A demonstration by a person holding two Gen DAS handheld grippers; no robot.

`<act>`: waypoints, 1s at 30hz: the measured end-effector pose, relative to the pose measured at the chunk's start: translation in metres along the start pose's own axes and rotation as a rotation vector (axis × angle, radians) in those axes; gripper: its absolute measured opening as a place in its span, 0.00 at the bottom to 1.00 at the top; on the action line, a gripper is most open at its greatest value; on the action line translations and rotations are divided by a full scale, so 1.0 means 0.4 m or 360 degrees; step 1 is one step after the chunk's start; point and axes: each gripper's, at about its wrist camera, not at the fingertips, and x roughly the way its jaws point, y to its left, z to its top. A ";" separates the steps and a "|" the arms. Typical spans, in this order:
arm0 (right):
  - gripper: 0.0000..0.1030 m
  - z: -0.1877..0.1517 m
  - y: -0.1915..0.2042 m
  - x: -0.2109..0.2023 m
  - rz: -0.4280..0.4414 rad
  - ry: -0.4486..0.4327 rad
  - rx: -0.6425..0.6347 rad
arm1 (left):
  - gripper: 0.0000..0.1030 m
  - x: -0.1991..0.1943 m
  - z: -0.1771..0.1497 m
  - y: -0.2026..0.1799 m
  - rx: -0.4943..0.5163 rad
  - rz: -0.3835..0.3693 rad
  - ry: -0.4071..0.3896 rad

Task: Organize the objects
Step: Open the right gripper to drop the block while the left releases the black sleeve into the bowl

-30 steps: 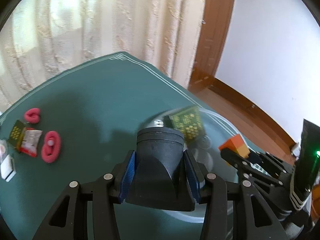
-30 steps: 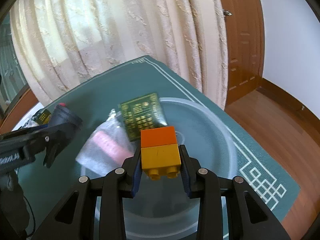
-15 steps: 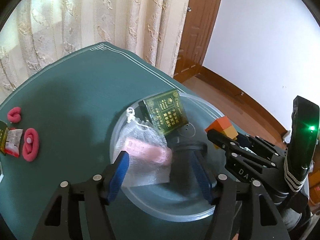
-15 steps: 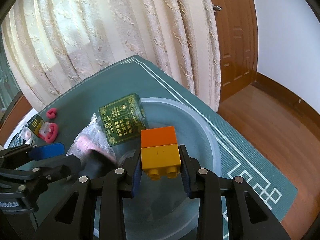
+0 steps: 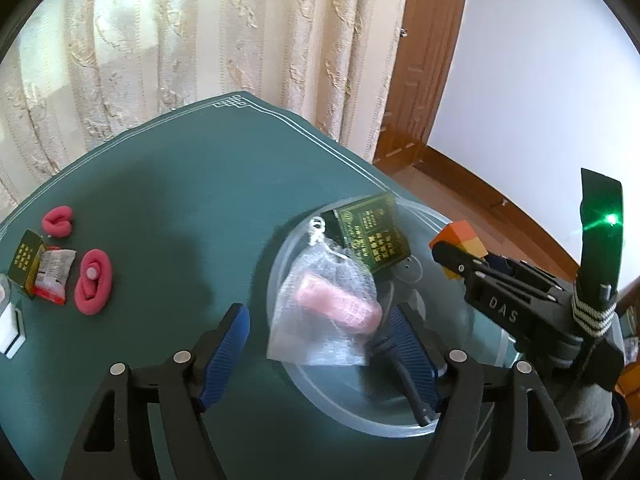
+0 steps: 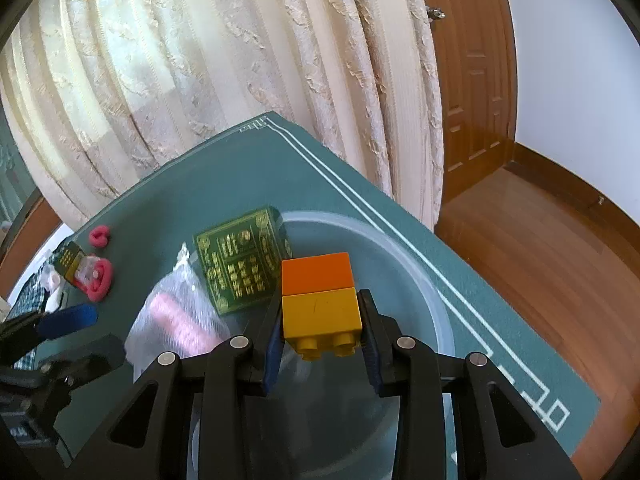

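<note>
A clear round plastic bowl (image 5: 472, 412) (image 6: 436, 280) sits on the green table. In it lie a dark green printed box (image 5: 370, 234) (image 6: 240, 266), a clear bag with a pink item (image 5: 330, 312) (image 6: 178, 320) and a black object (image 5: 404, 376). My left gripper (image 5: 320, 350) is open and empty over the bowl's left rim. My right gripper (image 6: 320, 336) is shut on an orange and yellow brick stack (image 6: 318, 300) (image 5: 460, 240) above the bowl.
On the table's left lie two pink clay loops (image 5: 94, 282) (image 5: 58, 220), a red and silver sachet (image 5: 52, 274), a small green box (image 5: 25, 256) and white items (image 5: 10, 332). Curtains, a wooden door and a floor drop lie beyond the table edge.
My left gripper opened and let the black object fall into the bowl, then drew back to the left. My right gripper kept the brick stack over the bowl.
</note>
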 end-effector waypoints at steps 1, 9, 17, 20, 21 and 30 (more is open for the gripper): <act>0.35 0.004 0.001 0.004 -0.0003 0.0001 0.0000 | 0.80 -0.001 -0.001 0.007 -0.0012 0.0006 -0.0003; 0.57 0.003 0.004 0.020 -0.0033 0.0015 0.0024 | 0.91 -0.001 -0.002 0.055 -0.0089 0.0161 -0.0044; 0.57 0.006 0.032 -0.015 -0.0033 -0.0049 0.0003 | 0.92 -0.009 -0.005 0.097 -0.0120 0.0269 -0.0079; 0.57 0.009 0.059 -0.032 -0.0013 -0.0081 -0.0023 | 0.92 -0.018 -0.011 0.109 -0.0128 0.0299 -0.0092; 0.57 0.008 0.068 -0.036 -0.0007 -0.0090 -0.0029 | 0.92 -0.022 -0.013 0.115 -0.0134 0.0313 -0.0099; 0.57 0.007 0.148 -0.053 0.0067 -0.0117 -0.0089 | 0.92 -0.050 -0.038 0.170 -0.0201 0.0401 -0.0126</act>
